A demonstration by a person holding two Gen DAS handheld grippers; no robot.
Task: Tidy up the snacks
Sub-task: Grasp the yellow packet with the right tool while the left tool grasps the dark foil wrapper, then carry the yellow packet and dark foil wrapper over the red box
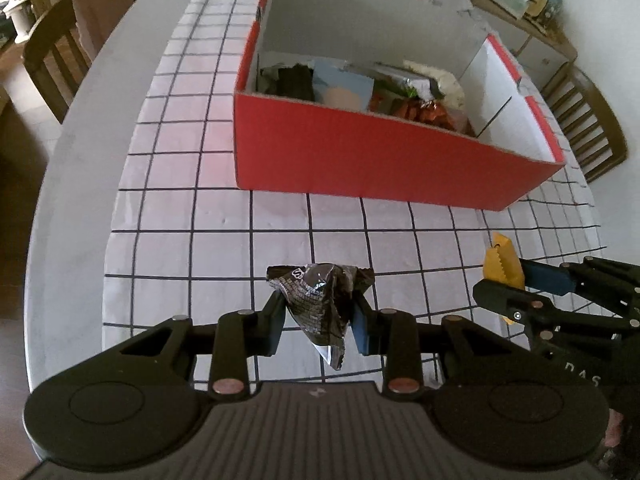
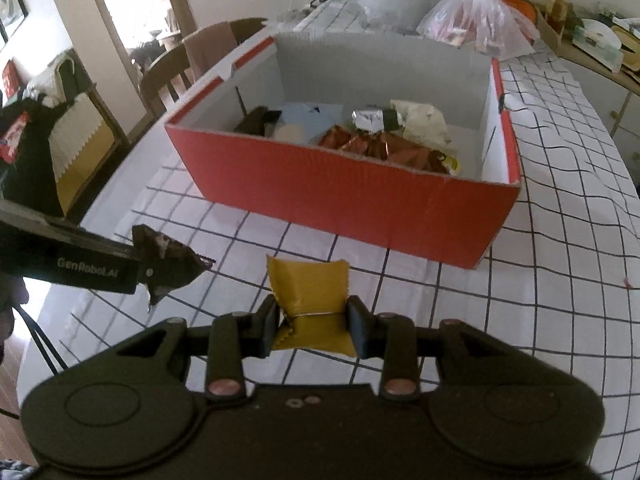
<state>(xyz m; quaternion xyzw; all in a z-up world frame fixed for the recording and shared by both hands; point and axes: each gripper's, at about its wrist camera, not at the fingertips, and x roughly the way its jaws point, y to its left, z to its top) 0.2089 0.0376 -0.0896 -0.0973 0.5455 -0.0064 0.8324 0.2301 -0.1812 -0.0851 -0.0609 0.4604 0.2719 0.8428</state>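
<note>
My left gripper (image 1: pixel 318 320) is shut on a dark crinkled snack packet (image 1: pixel 320 300), held above the checked tablecloth, short of the red box (image 1: pixel 360 160). My right gripper (image 2: pixel 314 322) is shut on a yellow snack packet (image 2: pixel 310 292), also held short of the red box (image 2: pixel 340 192). The box is open at the top and holds several snacks: orange-red wrappers (image 2: pixel 380 148), a light blue packet (image 2: pixel 308 118), a dark one (image 2: pixel 256 120) and a pale one (image 2: pixel 424 120). Each gripper shows in the other's view: the right (image 1: pixel 500 276) with its yellow packet, the left (image 2: pixel 168 268) with its dark packet.
The table wears a white cloth with a black grid (image 1: pixel 180 208). Plastic bags (image 2: pixel 476 20) lie behind the box. Wooden chairs stand at the left (image 1: pixel 52 48) and right (image 1: pixel 588 120) of the table. A cluttered sideboard (image 2: pixel 592 40) is at the far right.
</note>
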